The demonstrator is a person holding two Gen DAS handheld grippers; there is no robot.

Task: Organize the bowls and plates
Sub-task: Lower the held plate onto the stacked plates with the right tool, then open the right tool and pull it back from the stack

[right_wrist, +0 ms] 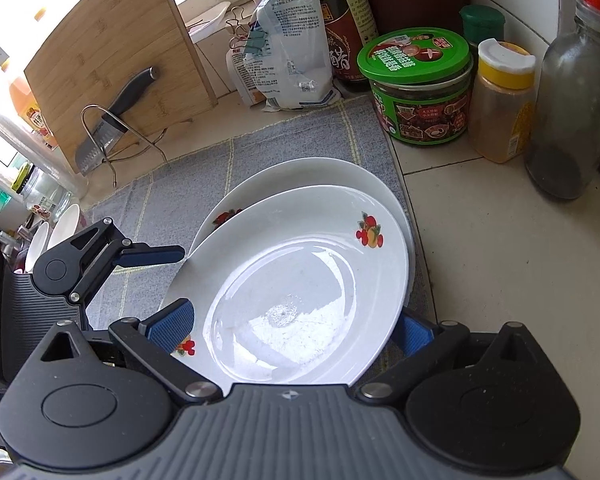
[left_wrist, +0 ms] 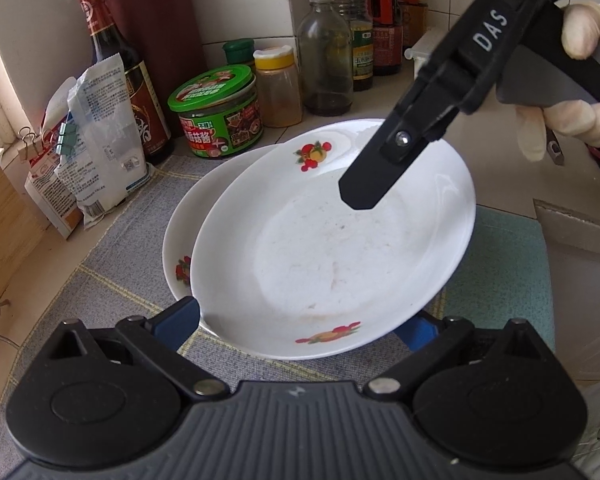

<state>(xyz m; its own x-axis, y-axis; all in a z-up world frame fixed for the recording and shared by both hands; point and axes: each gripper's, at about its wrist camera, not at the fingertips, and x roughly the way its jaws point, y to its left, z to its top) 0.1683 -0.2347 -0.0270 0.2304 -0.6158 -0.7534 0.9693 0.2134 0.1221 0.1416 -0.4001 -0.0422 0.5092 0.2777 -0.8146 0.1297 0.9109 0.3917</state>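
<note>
The upper plate [left_wrist: 332, 248] lay skewed on the lower plate [left_wrist: 180, 240] on the counter's grey mat [left_wrist: 112, 264], toward two o'clock, both grippers' jaws wide open astride its rim, holding nothing, apparently squaring the stack.

Home kitchen: tiled worktop [right_wrist: 500, 260] crowded with dark glass sauce bottles [left_wrist: 116, 68], green-lidded jar [left_wrist: 216, 112], bamboo chopping board [right_wrist: 116, 64], cleaver [right_wrist: 112, 128].
</note>
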